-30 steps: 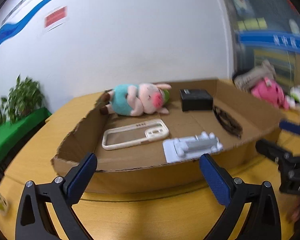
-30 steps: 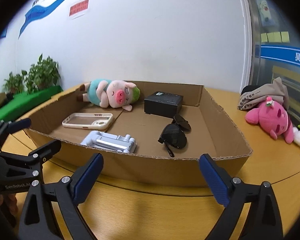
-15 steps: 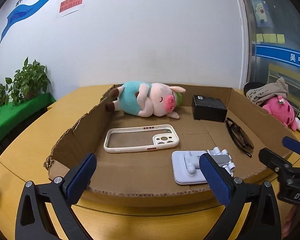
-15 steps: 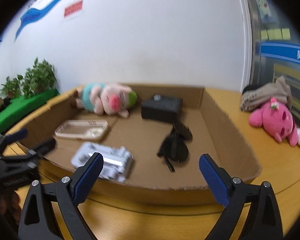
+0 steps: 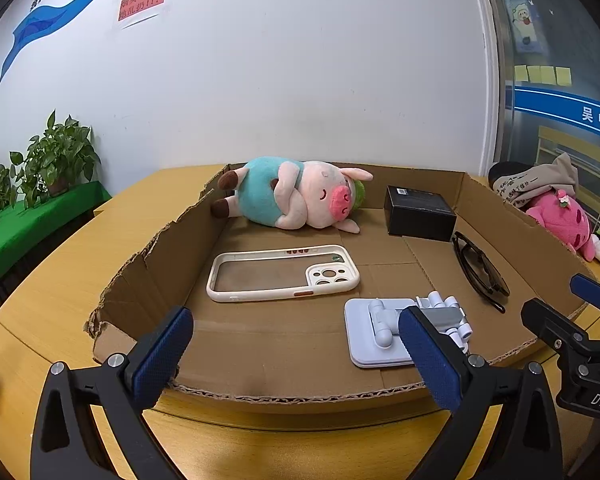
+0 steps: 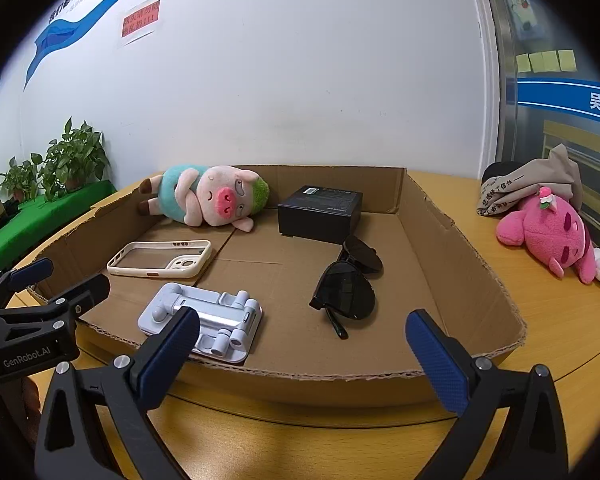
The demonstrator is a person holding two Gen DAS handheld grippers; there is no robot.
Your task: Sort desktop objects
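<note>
left gripper (image 5: 296, 354) and right gripper (image 6: 302, 350) both spread wide, empty, cardboard tray (image 5: 156, 264) mid-frame holds one pig plush (image 5: 296, 198), phone case (image 5: 282, 274), black box (image 5: 418, 212), phone stand (image 5: 384, 334), sunglasses (image 6: 350, 280) lenses clear only in right view

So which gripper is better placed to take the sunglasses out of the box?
Probably the right gripper: open, with the sunglasses nearly straight ahead. From the left gripper they lie far right, beyond the phone stand.

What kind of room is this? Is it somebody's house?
Probably an office or public service room, not a house. The wall carries a red notice and a blue banner, yellow sticky notes sit on a glass partition, and potted plants line the side.
</note>
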